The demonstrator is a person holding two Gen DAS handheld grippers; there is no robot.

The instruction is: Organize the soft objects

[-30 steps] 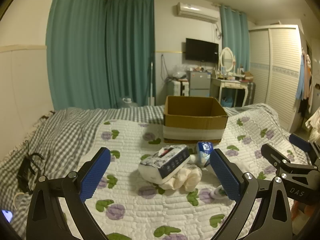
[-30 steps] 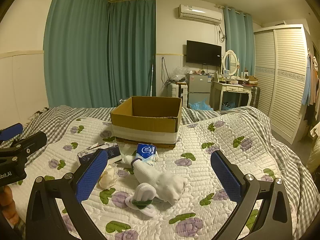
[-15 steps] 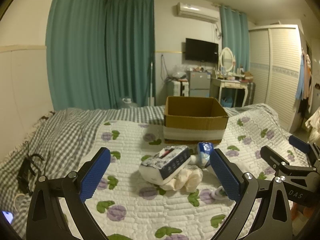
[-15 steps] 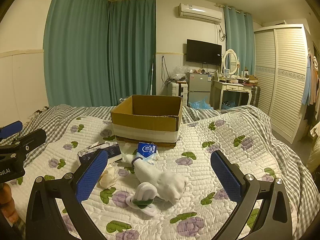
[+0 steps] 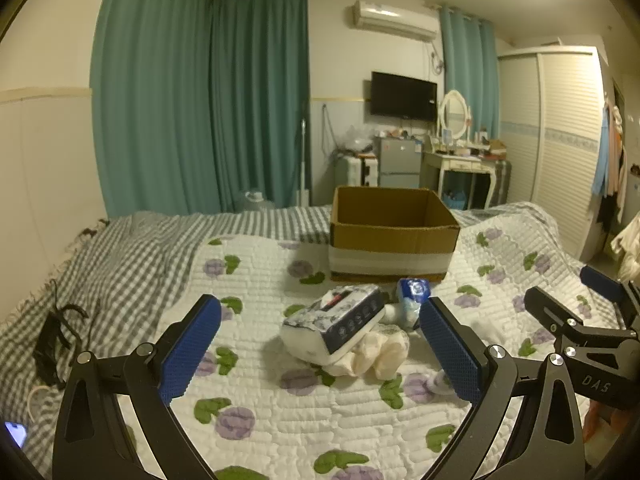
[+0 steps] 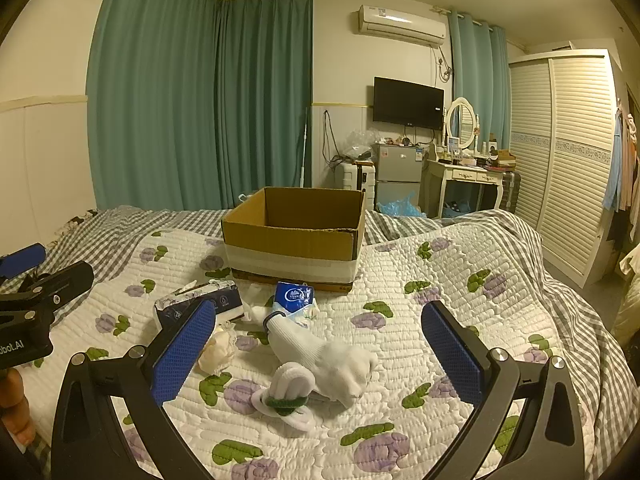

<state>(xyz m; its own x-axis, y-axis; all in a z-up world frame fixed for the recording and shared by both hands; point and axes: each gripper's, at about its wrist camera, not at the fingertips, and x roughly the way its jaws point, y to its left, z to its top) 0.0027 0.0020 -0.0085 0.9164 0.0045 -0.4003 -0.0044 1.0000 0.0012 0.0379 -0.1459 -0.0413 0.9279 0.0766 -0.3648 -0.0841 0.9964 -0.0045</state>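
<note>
A small pile of soft things lies on the quilted bed in front of an open cardboard box (image 5: 394, 234) (image 6: 296, 236). It holds a dark-and-white tissue pack (image 5: 334, 322) (image 6: 200, 306), a small blue tissue packet (image 5: 414, 290) (image 6: 294, 296), a cream cloth bundle (image 5: 376, 350) (image 6: 218, 348), a white sock (image 6: 324, 356) and a rolled white sock with a green band (image 6: 288, 394). My left gripper (image 5: 320, 350) is open and empty, hovering short of the tissue pack. My right gripper (image 6: 318, 354) is open and empty, above the white socks.
The bed has a floral quilt (image 6: 440, 300) over a grey checked blanket (image 5: 132, 248). Black cables (image 5: 56, 336) lie at the bed's left edge. Beyond the bed are teal curtains, a fridge, a dressing table and a wardrobe (image 6: 568, 152).
Both views have shifted slightly; the pile looks a touch nearer to both grippers. Nothing has been taken hold of and the jaws stay open.
</note>
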